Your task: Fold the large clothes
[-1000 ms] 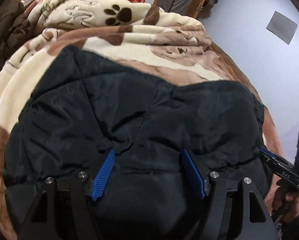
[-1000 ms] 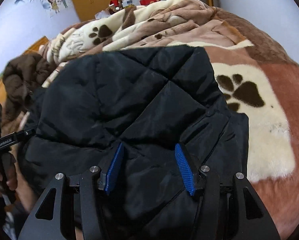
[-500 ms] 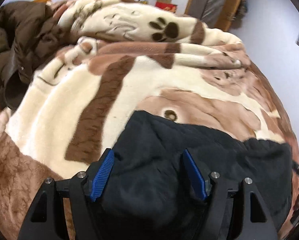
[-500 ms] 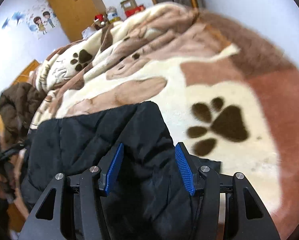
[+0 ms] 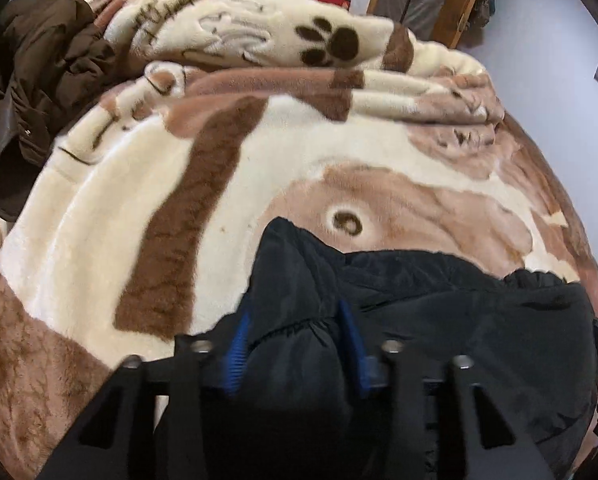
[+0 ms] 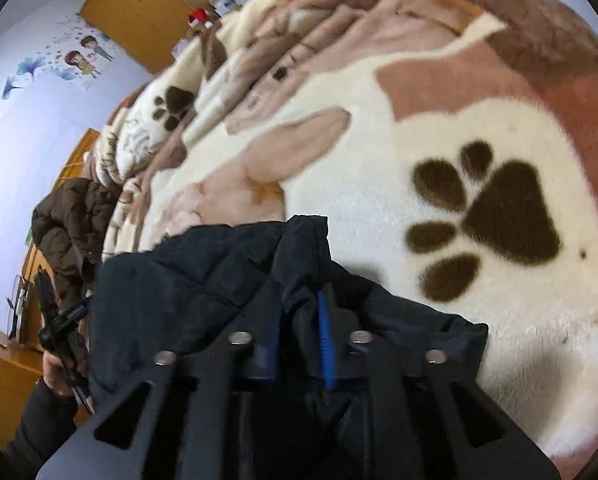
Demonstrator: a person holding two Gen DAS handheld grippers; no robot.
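A black quilted jacket [image 5: 439, 320] lies bunched at the near edge of a bed covered by a cream and brown paw-print blanket [image 5: 227, 184]. My left gripper [image 5: 295, 344] is shut on a thick fold of the jacket at its left end. In the right wrist view my right gripper [image 6: 299, 336] is shut on a pinched fold of the same jacket [image 6: 203, 280] at its right end. The jacket hangs in a band between the two grippers. Its lower part is hidden under them.
A brown puffy coat [image 5: 39, 92] is heaped at the bed's far left and shows in the right wrist view [image 6: 71, 224]. A rumpled roll of blanket [image 5: 299, 64] lies across the far side. Wooden wardrobes and boxes stand behind.
Both grippers have closed on the jacket and pulled it toward the near edge. The jacket, spread wide a second ago, is now bunched, with much more blanket uncovered.
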